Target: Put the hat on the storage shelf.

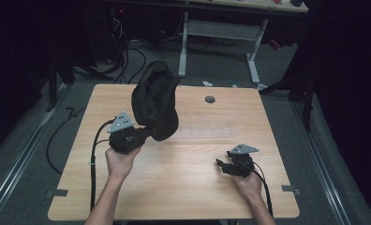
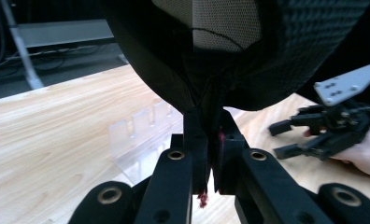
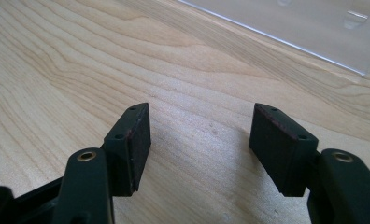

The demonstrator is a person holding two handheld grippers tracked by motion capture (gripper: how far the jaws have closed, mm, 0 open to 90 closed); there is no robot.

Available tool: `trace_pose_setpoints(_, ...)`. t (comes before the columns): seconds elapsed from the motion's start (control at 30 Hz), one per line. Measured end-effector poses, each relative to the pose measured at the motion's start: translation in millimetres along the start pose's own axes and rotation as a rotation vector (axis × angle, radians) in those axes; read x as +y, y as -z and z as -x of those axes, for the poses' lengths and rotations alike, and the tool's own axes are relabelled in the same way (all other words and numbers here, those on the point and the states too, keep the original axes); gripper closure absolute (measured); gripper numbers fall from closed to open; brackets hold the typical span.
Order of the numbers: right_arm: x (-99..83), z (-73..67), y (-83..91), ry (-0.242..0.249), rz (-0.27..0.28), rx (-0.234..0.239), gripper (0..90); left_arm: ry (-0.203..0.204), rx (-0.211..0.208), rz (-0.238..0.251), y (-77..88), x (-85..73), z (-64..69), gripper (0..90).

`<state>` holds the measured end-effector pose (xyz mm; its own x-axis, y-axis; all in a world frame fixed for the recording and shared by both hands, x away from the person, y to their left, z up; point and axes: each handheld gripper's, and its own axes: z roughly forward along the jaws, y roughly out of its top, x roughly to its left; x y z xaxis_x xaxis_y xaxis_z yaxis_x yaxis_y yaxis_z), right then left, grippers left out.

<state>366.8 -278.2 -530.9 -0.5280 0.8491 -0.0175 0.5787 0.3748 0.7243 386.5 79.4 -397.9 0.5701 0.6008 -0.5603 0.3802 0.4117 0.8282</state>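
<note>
Black cap (image 1: 154,101) clamped in left gripper (image 1: 127,136) jaws, top cropped close-up; right gripper (image 1: 233,165) jaws apart, empty.

left gripper (image 1: 144,132) clamping raised black cap (image 1: 154,101), wooden table (image 1: 183,187)

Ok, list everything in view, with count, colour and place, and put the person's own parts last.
Cap: one, black with a mesh lining, held up above the table's far left part.
Clear plastic rack: one, transparent, lying flat on the table's middle.
Table: one, light wood, with a grey round plug near its far edge.
White-legged desk: one, behind the table.
Cables: several, black, on the floor beyond the table.
Left tongs: one pair, black, shut on the cap's edge.
Right tongs: one pair, black, open, low over bare wood at the table's right.
Hands: two, left and right, each holding its tongs.
</note>
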Motion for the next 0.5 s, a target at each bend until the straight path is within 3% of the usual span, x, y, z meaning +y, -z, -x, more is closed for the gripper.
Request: trace_pose_setpoints(0.5, -0.1, 0.0, -0.1, 0.001, 0.002, -0.001, 38.4, -0.018, 0.113, -0.002, -23.9, -9.1, -13.4, 86.4)
